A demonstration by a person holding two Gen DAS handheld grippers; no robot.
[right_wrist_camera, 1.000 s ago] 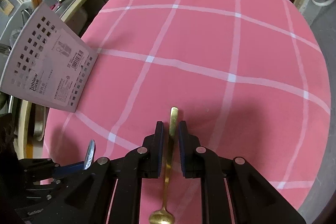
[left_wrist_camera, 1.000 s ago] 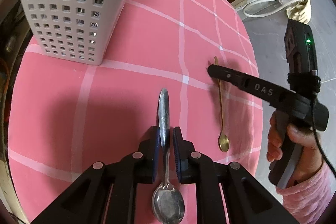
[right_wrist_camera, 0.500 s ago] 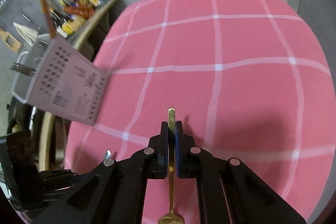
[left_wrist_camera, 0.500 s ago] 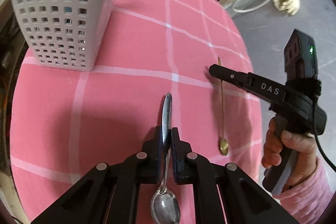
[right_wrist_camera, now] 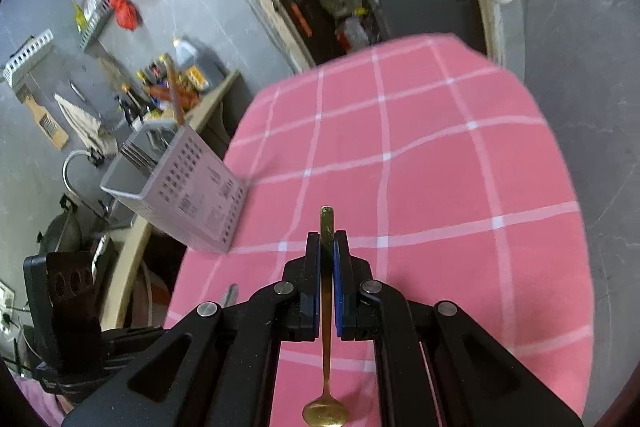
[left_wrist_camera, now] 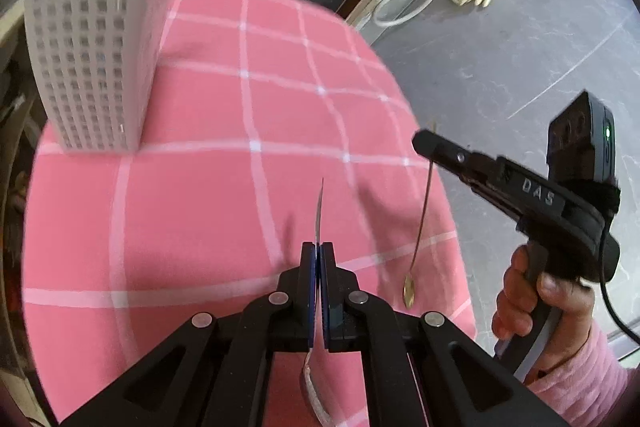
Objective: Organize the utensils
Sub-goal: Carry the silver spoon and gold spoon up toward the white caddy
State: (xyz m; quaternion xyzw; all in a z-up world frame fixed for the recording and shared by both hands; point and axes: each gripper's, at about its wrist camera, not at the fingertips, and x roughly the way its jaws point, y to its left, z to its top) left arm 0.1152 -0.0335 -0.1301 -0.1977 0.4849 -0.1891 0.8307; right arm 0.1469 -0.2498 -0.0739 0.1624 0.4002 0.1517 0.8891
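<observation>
Two spoons pinched: silver spoon (left_wrist_camera: 319, 215) in left hand-held gripper (left_wrist_camera: 319, 259), gold spoon (right_wrist_camera: 327, 291) in right hand-held gripper (right_wrist_camera: 327, 247), white perforated caddy (left_wrist_camera: 90, 67) upper left on pink-clothed bench (left_wrist_camera: 200, 195).

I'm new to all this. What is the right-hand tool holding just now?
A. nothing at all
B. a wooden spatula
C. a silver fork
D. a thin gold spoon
D: the right tool is clamped on the handle of a thin gold spoon, whose bowl hangs below the tool over the pink cloth.
</observation>
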